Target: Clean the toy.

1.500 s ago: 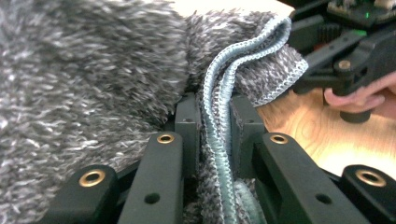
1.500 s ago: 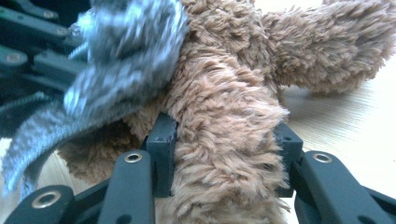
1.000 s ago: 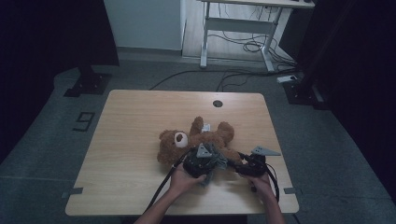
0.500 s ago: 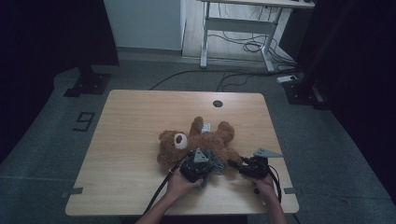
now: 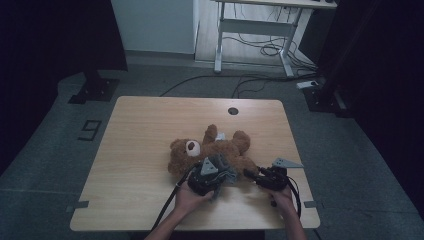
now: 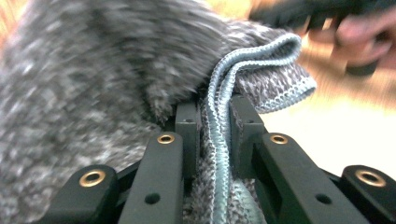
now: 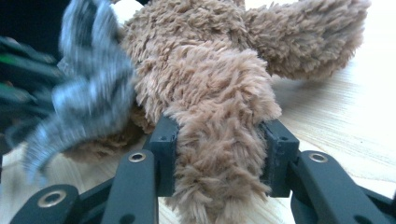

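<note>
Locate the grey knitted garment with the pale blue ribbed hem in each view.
High view: the grey knitted garment lies low centre, bunched by the left gripper, against the brown plush teddy bear.
Left gripper view: centre, its hem pinched between the black jaws.
Right gripper view: left side, blurred.
Shared landmark: the teddy bear, whose limb the right gripper clamps.

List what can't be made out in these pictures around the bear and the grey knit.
- Knit: left gripper view is motion-blurred, and the left tool covers the pinched hem, so what garment it is stays unclear.
- Bear's limb: in the right gripper view, its end is cut off by the bottom edge between the right tool; arm or leg unclear.
- Bear: the high view is too small for detail.
</note>
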Demonstrator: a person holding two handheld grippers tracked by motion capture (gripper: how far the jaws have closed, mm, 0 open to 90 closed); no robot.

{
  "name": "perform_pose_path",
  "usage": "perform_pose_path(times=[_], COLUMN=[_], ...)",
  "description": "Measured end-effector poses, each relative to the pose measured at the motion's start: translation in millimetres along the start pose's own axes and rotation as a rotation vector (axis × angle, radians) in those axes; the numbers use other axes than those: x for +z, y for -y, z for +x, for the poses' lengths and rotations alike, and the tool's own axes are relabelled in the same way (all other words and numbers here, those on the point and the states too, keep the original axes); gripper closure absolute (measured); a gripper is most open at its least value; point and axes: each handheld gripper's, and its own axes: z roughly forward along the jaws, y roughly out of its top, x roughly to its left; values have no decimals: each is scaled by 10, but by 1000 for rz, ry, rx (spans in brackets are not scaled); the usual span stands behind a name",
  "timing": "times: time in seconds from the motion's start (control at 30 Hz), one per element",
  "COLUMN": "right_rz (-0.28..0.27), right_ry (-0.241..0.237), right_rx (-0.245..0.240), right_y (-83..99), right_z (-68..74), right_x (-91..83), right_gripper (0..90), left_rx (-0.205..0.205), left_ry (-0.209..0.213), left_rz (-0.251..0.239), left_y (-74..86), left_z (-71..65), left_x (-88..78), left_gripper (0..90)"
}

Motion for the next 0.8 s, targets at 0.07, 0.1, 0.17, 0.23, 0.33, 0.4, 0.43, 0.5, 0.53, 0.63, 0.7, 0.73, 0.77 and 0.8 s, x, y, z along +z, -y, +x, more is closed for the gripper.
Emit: perform_pose_path(times=[0.07, 0.1, 0.17, 0.23, 0.33, 0.4, 0.43, 0.5, 0.53, 0.63, 0.7, 0.73, 0.77, 0.8], right_rz=[1, 1, 1, 3, -2, -1, -1, 15, 23, 27, 24, 23, 23, 21], right_ry=[2, 2, 7, 10, 11, 15, 15, 29, 32, 27, 28, 28, 29, 30], right_rx=[0, 0, -4, -12, -14, -18, -18, -22, -19, -12, -14, -9, -3, 4], right_y=[-1, -1, 2, 0, 1, -2, -2, -2, 3, 13, 11, 11, 12, 14], right_z=[4, 4, 12, 16, 20, 21, 21, 16, 7, 0, -1, -5, -11, -15], right_x=[11, 11, 14, 8, 11, 9, 9, 13, 19, 25, 22, 22, 24, 27], right_gripper=[576, 576, 577, 577, 578, 578, 578, 580, 582, 583, 583, 583, 583, 583], left_rx=[17, 17, 36, 45, 57, 55, 55, 72, 105, 98, 88, 87, 86, 84], left_ry=[-5, -5, 0, 1, -9, -10, -10, -13, -22, -6, 8, 13, 14, 17], left_rz=[-22, -22, -31, -18, 22, 37, 37, 50, 72, 76, 81, 87, 92, 96], left_y=[-149, -149, -379, -474, -528, -508, -508, -470, -438, -398, -354, -327, -299, -270], left_z=[-46, -46, -110, -139, -147, -146, -146, -170, -211, -201, -181, -176, -173, -171], left_x=[14, 14, 101, 181, 307, 375, 375, 432, 465, 445, 431, 426, 424, 426], left_gripper=[763, 763, 763, 763, 764, 767, 769, 774, 775, 776, 777, 777, 778, 778])
